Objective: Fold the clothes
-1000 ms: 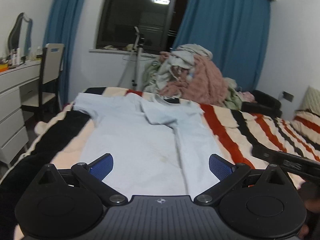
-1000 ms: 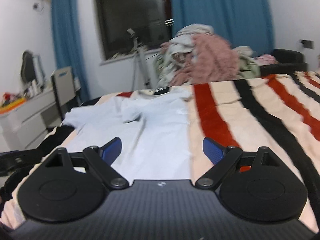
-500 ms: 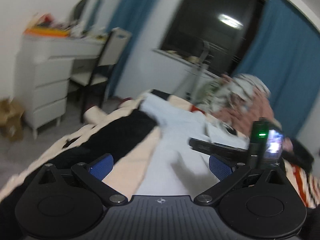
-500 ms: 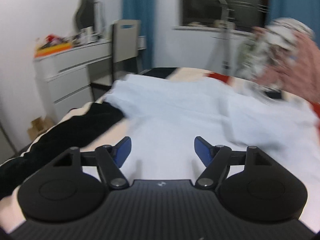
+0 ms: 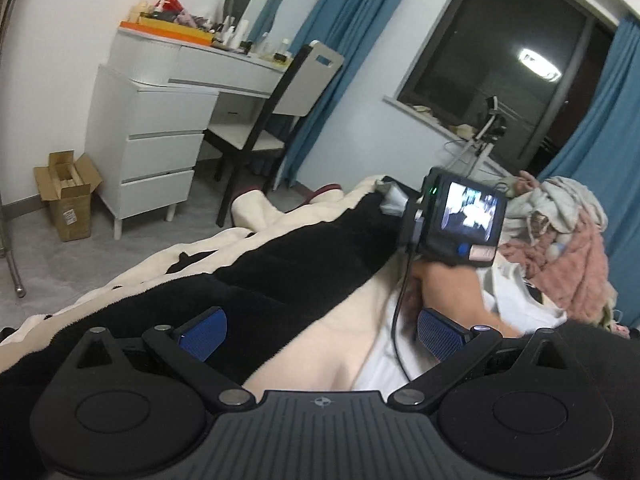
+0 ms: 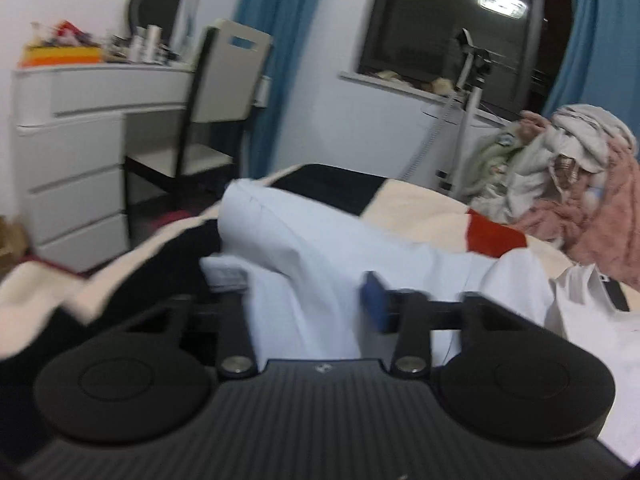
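A pale blue T-shirt (image 6: 320, 248) lies on the striped blanket (image 6: 424, 204) of the bed. My right gripper (image 6: 308, 300) is closing around the shirt's left sleeve and side; cloth fills the gap between its jaws and hides the left finger. The blue pad (image 6: 374, 304) of the right finger shows. In the left wrist view my left gripper (image 5: 320, 332) is open and empty, low over the blanket's black and cream part (image 5: 280, 268). The right gripper's body and screen (image 5: 460, 220) and the hand holding it sit just ahead of it, over the shirt (image 5: 520, 300).
A heap of clothes (image 6: 576, 192) lies at the far right of the bed. A white dresser (image 5: 152, 132) and a chair (image 5: 280, 96) stand on the left beyond the bed edge, with a cardboard box (image 5: 66, 188) on the floor. A tripod (image 6: 464, 92) stands by the window.
Both grippers swung left toward the shirt's left sleeve. The right gripper's jaws have narrowed and now have the sleeve cloth between them. The left gripper stays open.
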